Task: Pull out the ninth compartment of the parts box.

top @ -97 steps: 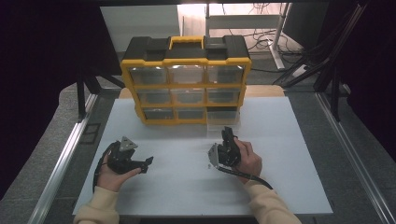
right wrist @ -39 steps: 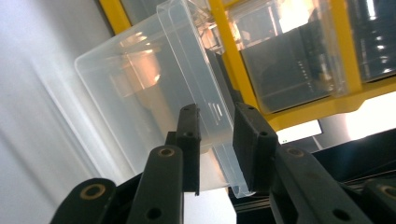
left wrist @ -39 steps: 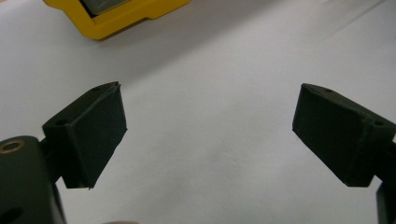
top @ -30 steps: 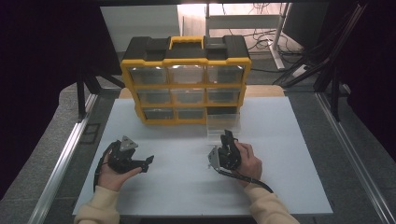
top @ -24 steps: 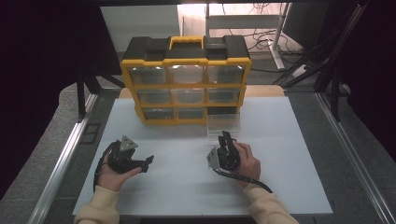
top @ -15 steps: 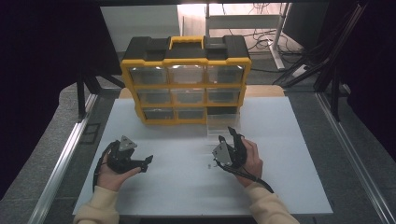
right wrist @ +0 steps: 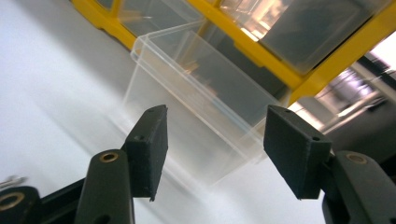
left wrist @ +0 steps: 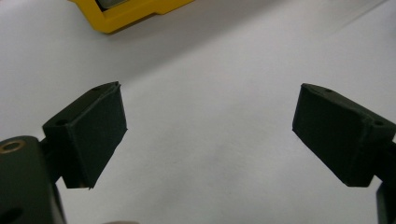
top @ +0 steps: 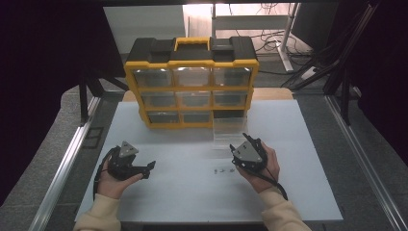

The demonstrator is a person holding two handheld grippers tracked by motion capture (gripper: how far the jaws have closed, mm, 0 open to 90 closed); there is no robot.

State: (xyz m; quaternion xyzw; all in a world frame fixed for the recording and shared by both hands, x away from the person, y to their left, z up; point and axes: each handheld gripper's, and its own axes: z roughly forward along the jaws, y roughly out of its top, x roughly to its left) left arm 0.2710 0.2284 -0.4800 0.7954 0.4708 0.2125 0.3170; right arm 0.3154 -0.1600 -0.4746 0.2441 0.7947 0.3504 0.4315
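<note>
A yellow and black drawer organizer [top: 192,82] stands at the back of the white table [top: 192,197]. One clear plastic drawer [top: 230,135] is out of it and rests on the table in front of the empty bottom-right slot. My right gripper [top: 239,143] hovers just in front of this drawer [right wrist: 196,84], and its jaws have just been opening; they stand open with nothing between the pads [right wrist: 149,149]. A few small metal screws [top: 222,170] lie on the table left of the right hand. My left gripper [top: 150,169] rests open at the front left, above bare table [left wrist: 210,135].
The organizer's yellow lower corner [left wrist: 130,14] shows at the top of the left gripper view. Its other drawers sit pushed in. Metal rails [top: 67,159] run along both table sides, with dark floor and cables [top: 269,33] behind.
The right gripper has lifted and shifted slightly right toward the clear drawer, and its jaws have opened. Small screws now show on the table beside it. The left gripper has not moved.
</note>
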